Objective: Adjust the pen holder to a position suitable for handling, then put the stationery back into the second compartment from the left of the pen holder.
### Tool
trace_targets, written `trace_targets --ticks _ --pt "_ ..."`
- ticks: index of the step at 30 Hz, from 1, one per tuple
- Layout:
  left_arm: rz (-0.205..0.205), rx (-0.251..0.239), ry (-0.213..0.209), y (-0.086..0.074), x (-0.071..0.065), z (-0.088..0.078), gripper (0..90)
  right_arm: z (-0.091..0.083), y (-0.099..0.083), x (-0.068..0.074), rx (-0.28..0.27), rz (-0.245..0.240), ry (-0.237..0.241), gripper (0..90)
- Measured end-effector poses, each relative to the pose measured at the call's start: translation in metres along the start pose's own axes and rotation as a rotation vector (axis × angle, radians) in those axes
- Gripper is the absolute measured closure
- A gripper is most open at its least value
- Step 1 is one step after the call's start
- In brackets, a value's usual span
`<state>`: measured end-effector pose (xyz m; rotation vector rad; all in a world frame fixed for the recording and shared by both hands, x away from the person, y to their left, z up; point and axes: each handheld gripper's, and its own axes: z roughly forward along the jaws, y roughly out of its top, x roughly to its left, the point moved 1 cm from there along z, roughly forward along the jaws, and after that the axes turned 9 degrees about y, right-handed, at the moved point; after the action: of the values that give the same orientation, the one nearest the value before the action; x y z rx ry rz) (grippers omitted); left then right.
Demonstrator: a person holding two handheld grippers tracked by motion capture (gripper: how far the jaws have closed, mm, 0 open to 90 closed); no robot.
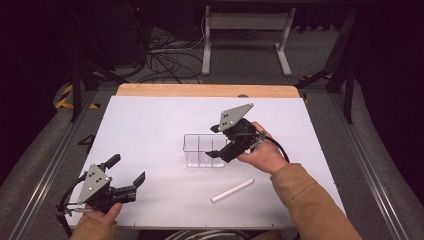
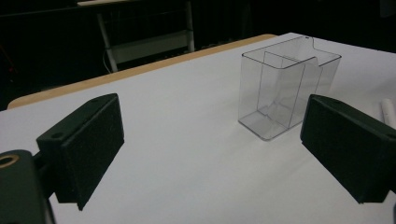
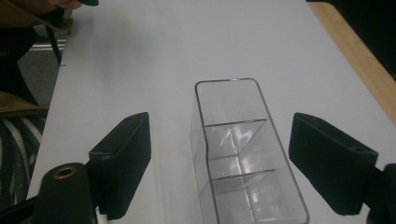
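From the high view I see a white table [image 1: 150,125] with a clear plastic organizer box [image 1: 202,150] standing near the middle of the frame, its inside split by two thin walls into three compartments, all of them bare. My right gripper [image 1: 224,151] sits just right of centre, held in the person's right hand [image 1: 262,152], a tan sleeve [image 1: 310,200] running down to the lower right corner; its black jaws stand wide apart and reach the right end of the box, though I cannot tell from here whether they touch it. In the right gripper view the box [image 3: 243,154] runs up the middle of the frame from the bottom edge, between the two spread jaws and clear of both. A white stick [image 1: 232,190], like a piece of chalk, lies flat on the table in the lower middle of the high view, below the box and well apart from it. My left gripper [image 1: 128,171] is at the lower left of that frame, near the table's front edge, held in the left hand [image 1: 102,215], jaws spread wide and holding nothing. In the left gripper view the box [image 2: 285,88] stands upright in the upper right, and one end of the white stick [image 2: 388,111] shows at the right edge.
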<state>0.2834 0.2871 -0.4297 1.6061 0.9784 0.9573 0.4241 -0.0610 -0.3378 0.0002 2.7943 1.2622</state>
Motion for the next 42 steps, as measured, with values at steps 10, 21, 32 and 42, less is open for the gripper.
trace_targets --ticks 10,21,32,42 --pt "-0.001 0.0 0.0 0.0 0.0 0.001 7.1 -0.017 -0.01 0.009 -0.058 0.02 -0.041 12.5" --pt "-0.003 0.002 -0.002 0.0 0.0 0.002 7.1 -0.033 -0.032 0.019 -0.103 0.083 -0.046 1.9" --pt "-0.001 0.001 -0.004 0.001 -0.001 0.002 7.1 -0.035 -0.051 0.029 -0.087 0.095 -0.053 2.5" --pt "-0.002 -0.001 -0.005 0.001 -0.001 0.003 7.1 -0.037 -0.061 0.034 -0.064 0.121 -0.048 0.5"
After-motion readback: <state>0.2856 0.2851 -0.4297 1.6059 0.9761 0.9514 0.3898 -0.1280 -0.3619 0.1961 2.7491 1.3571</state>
